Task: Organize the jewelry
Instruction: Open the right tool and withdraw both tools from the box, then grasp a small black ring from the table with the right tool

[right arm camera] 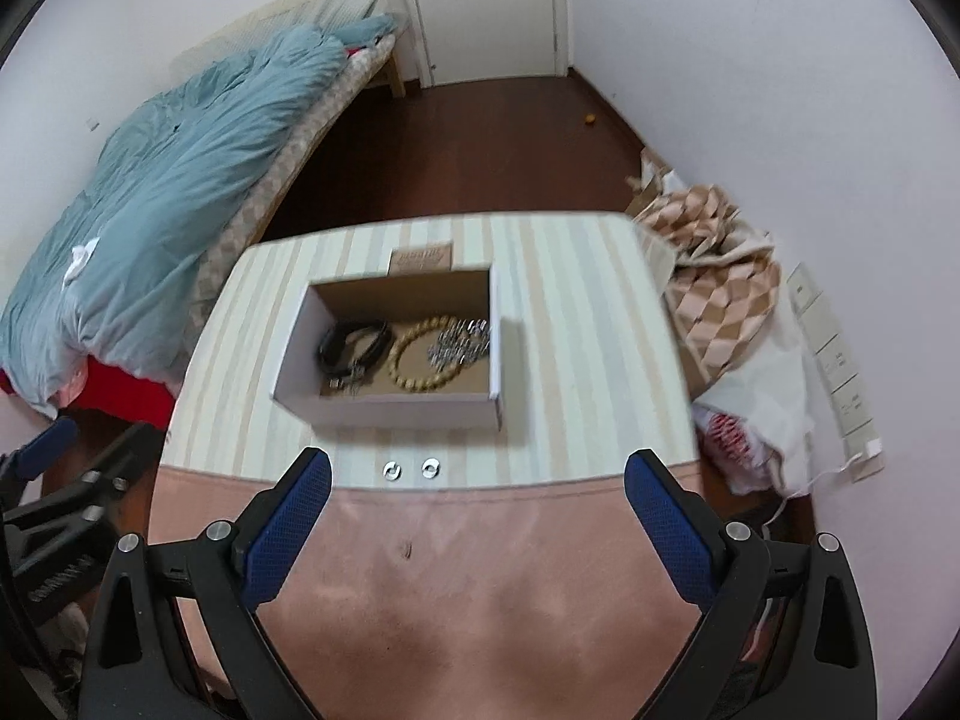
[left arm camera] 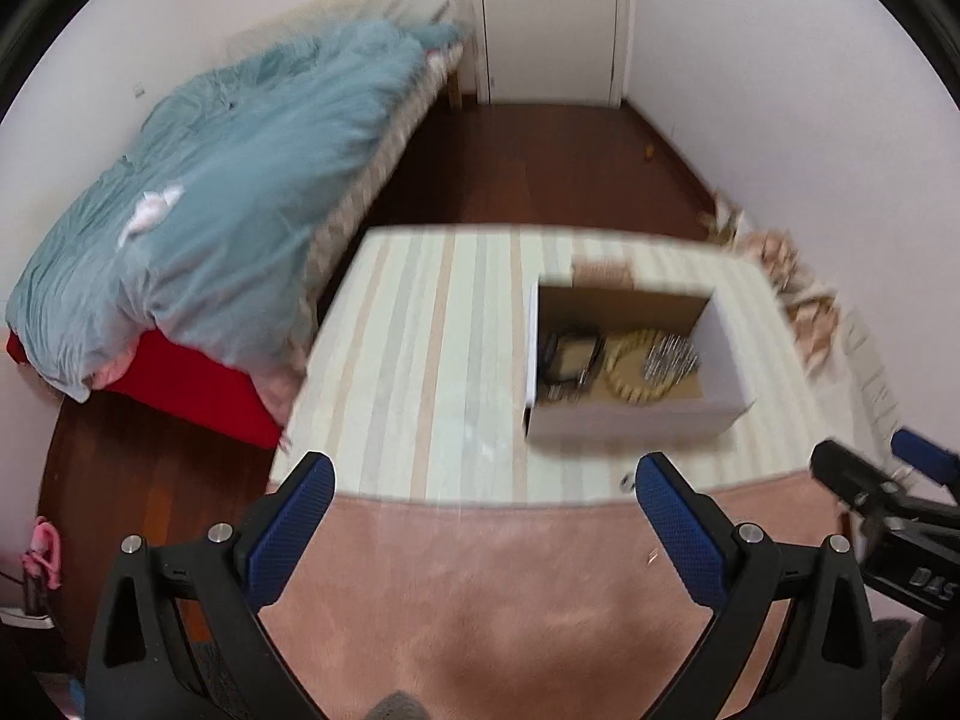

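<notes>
An open white cardboard box (right arm camera: 390, 408) stands on the striped tablecloth (right arm camera: 570, 312). Inside lie a black leather bracelet (right arm camera: 354, 345), a tan beaded bracelet (right arm camera: 414, 360) and a silver chain piece (right arm camera: 459, 345). The box also shows in the left wrist view (left arm camera: 630, 420), blurred. Two small silver rings (right arm camera: 391, 471) (right arm camera: 430, 468) lie on the cloth just in front of the box. My right gripper (right arm camera: 477, 480) is open and empty above the pink cloth, near the rings. My left gripper (left arm camera: 480, 486) is open and empty, left of the box.
A bed with a blue quilt (right arm camera: 168, 180) stands to the left of the table. A patterned cloth heap and bags (right arm camera: 720, 276) sit at the right. A white door (right arm camera: 486, 6) is at the back. The pink cloth (right arm camera: 480, 600) covers the near table part.
</notes>
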### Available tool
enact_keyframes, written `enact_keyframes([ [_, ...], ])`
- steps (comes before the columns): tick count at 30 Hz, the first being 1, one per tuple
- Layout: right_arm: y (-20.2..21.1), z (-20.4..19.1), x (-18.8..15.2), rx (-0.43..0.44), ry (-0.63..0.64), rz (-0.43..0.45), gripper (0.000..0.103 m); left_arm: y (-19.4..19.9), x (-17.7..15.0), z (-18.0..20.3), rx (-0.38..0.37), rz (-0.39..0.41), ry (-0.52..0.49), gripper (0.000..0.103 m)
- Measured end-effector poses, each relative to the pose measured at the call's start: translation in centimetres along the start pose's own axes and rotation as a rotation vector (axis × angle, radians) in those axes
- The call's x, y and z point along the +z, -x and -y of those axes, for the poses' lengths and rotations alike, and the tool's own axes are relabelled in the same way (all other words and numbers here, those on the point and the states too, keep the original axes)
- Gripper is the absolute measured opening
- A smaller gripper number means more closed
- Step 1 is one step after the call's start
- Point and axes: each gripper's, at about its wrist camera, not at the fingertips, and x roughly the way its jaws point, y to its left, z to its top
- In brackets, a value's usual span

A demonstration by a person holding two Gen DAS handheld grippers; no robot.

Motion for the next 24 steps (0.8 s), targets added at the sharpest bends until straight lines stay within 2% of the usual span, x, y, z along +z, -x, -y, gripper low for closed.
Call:
enact_keyframes([
  [1,-0.9,0.0,-0.3,0.010,0.000,-0.014,0.080,-1.1,-0.4,0.1,0.006,-0.028,-0.004,0.103],
  [3,-4.2,0.3,-1.2,0.066,-0.012,-0.079,0.062,-3.4,-1.3,0.4,0.029,-0.071,-0.014,0.103],
  [9,-11.4,-0.5,-2.9,0.082,0.015,-0.142,0.061,-10.3,-3.1,-0.2,0.130,-0.185,-0.025,0.103],
  [15,-14.6,-2.1,-3.0,0.040,0.096,-0.130,0.057,-13.0,-3.5,-1.5,0.159,-0.225,-0.014,0.103],
  [18,-15.5,-2.8,-3.1,-0.007,0.139,-0.127,0.048,-13.6,-3.5,-1.9,0.157,-0.237,-0.006,0.103],
  [20,-15.5,-3.4,-3.2,-0.036,0.172,-0.110,0.038,-13.9,-3.5,-2.0,0.159,-0.236,-0.008,0.103],
  [21,-15.6,-3.6,-3.3,-0.049,0.187,-0.102,0.030,-13.8,-3.5,-1.9,0.159,-0.237,-0.010,0.103],
  [22,-15.6,-3.7,-3.3,-0.054,0.194,-0.096,0.015,-13.8,-3.5,-1.9,0.157,-0.236,-0.014,0.103],
  [24,-15.5,-3.6,-3.3,-0.050,0.190,-0.091,0.013,-13.7,-3.2,-1.7,0.157,-0.229,-0.022,0.103],
])
